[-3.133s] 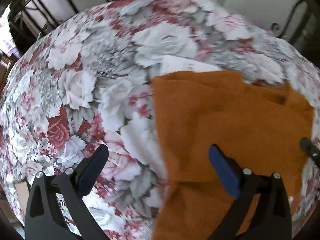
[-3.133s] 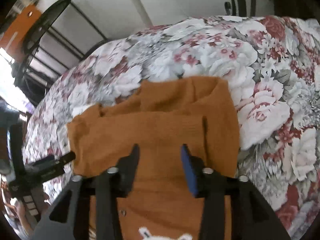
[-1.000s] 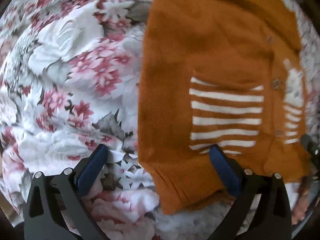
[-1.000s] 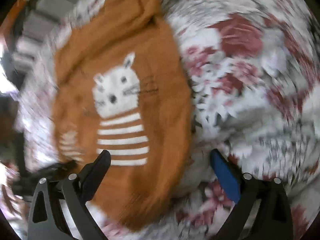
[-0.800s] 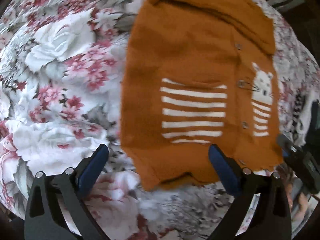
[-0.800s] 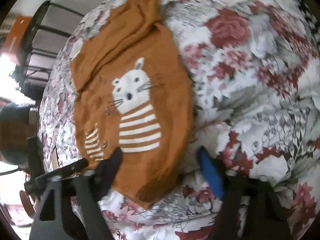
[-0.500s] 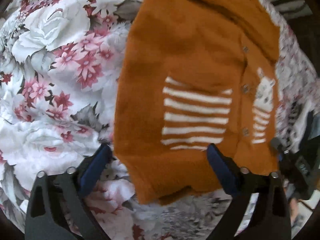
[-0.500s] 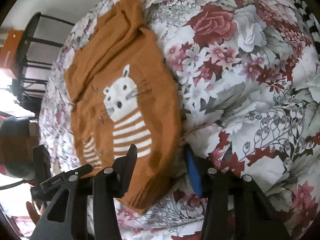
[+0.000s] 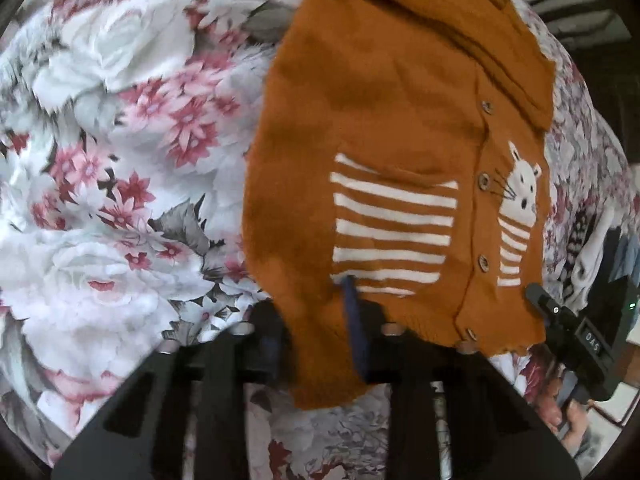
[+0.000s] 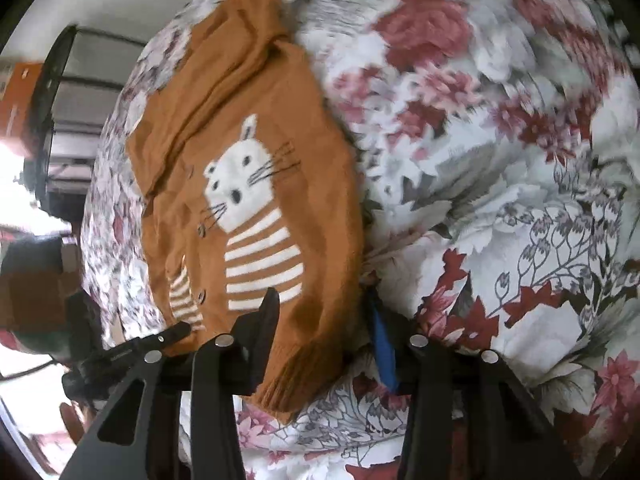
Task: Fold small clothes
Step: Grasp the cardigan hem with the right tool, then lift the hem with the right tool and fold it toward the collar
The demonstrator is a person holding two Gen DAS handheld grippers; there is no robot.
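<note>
On the floral bedspread (image 9: pixel 120 184), an orange cardigan (image 9: pixel 380 128), its hem corners clenched in left claw (image 9: pixel 316 320) and right claw (image 10: pixel 324 324).

Both grippers (image 9: pixel 316 320) (image 10: pixel 324 328) are black angular frames — silver screw heads, blue-padded jaws.

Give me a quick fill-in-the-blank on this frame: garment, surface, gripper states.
1. The orange cardigan shows a white ____ face above white stripes.
2. The cardigan lies on a sheet printed with ____.
3. The left gripper is shut on the cardigan's bottom ____.
4. The right gripper grips the same edge at the corner under the ____ face.

Missing words: cat; flowers; hem; cat
</note>
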